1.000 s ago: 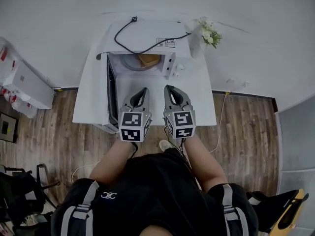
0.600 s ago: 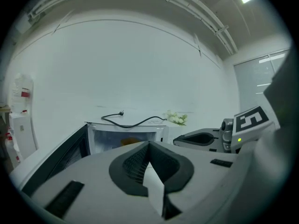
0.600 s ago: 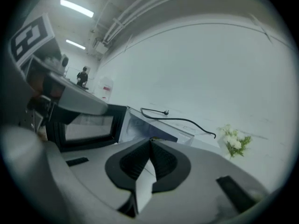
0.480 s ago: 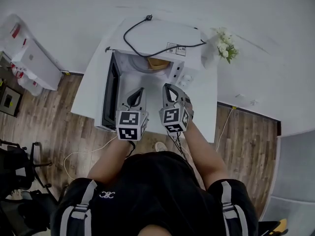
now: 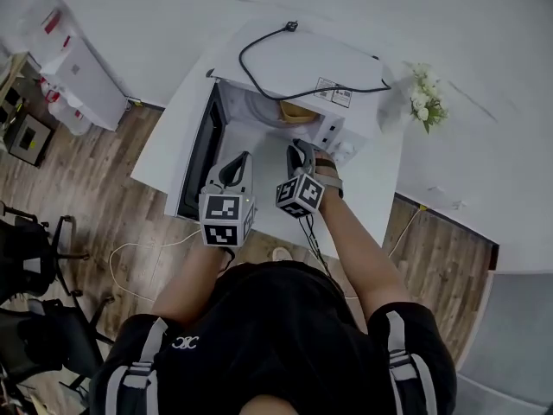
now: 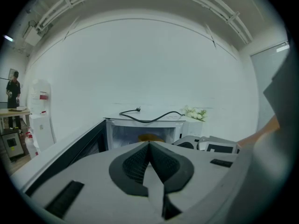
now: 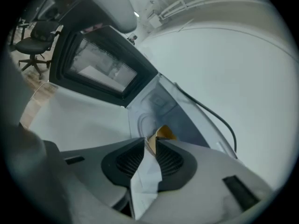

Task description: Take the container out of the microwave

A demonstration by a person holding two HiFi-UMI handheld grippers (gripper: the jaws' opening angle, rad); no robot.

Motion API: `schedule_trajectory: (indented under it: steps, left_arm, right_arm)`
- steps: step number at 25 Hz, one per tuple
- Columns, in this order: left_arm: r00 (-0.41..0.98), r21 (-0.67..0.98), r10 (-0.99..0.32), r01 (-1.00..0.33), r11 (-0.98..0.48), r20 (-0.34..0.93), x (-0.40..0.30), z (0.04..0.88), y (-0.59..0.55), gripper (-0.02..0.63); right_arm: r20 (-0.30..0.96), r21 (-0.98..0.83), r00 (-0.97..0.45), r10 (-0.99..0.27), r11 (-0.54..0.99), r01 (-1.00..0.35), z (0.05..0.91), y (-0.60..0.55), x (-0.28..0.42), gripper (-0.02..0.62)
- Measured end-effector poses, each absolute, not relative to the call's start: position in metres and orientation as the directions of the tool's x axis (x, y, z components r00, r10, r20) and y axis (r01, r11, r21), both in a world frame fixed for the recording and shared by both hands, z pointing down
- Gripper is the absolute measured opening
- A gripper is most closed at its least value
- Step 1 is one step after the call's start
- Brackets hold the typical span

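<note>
Tan container (image 5: 298, 111) sat inside the open microwave (image 5: 294, 63) on the counter (image 5: 373, 188). The right claw (image 5: 300, 152), before the microwave's mouth, had just been opening, its jaws narrowly apart with nothing between. The left claw (image 5: 243, 160), nearer the microwave's door (image 5: 200, 150), was closed and empty.

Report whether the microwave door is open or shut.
Open. The microwave door is swung out to the left, exposing the cavity with the container inside.
</note>
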State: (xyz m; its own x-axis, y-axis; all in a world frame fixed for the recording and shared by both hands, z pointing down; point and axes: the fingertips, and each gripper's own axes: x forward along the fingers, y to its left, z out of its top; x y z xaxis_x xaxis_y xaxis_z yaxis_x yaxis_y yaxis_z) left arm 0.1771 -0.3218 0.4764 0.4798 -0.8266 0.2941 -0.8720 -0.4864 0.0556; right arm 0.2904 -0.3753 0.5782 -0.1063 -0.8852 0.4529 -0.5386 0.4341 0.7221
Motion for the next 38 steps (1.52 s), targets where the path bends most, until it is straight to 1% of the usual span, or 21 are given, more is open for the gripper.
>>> schedule_trajectory:
  steps: [4, 8, 13, 14, 23, 28, 31, 37, 38]
  left_arm:
    - [0.447, 0.053, -0.841, -0.890, -0.453, 0.304, 0.167, 0.482, -0.328, 0.012]
    - [0.423, 0.059, -0.853, -0.903, -0.426, 0.305, 0.157, 0.486, -0.332, 0.014]
    - [0.414, 0.063, -0.852, -0.907, -0.417, 0.321, 0.151, 0.495, -0.332, 0.014]
    - [0.413, 0.063, -0.852, -0.907, -0.416, 0.322, 0.150, 0.496, -0.332, 0.014]
    - [0.405, 0.048, -0.851, -0.909, -0.413, 0.335, 0.137, 0.502, -0.336, 0.014]
    - [0.410, 0.037, -0.841, -0.904, -0.426, 0.354, 0.132, 0.501, -0.332, 0.014]
    - [0.403, 0.035, -0.845, -0.907, -0.419, 0.351, 0.126, 0.500, -0.333, 0.012]
    - [0.405, 0.035, -0.846, -0.907, -0.420, 0.347, 0.121, 0.500, -0.333, 0.014]
    - [0.407, 0.035, -0.845, -0.906, -0.423, 0.347, 0.122, 0.499, -0.333, 0.014]
  right_arm:
    - [0.485, 0.730, -0.082, -0.871, 0.454, -0.511, 0.594, -0.400, 0.288, 0.103]
    - [0.522, 0.731, 0.002, -0.853, 0.446, -0.517, 0.598, -0.422, 0.290, 0.110]
    - [0.566, 0.755, 0.076, -0.821, 0.479, -0.448, 0.609, -0.447, 0.286, 0.120]
    - [0.570, 0.757, 0.086, -0.817, 0.482, -0.441, 0.610, -0.453, 0.286, 0.133]
    - [0.592, 0.762, 0.148, -0.792, 0.490, -0.425, 0.623, -0.493, 0.290, 0.153]
    - [0.646, 0.729, 0.193, -0.738, 0.522, -0.443, 0.648, -0.499, 0.298, 0.155]
    - [0.644, 0.733, 0.203, -0.738, 0.519, -0.439, 0.651, -0.504, 0.298, 0.153]
    - [0.640, 0.758, 0.226, -0.735, 0.553, -0.346, 0.654, -0.511, 0.296, 0.153]
    - [0.635, 0.764, 0.229, -0.738, 0.556, -0.329, 0.653, -0.512, 0.296, 0.136]
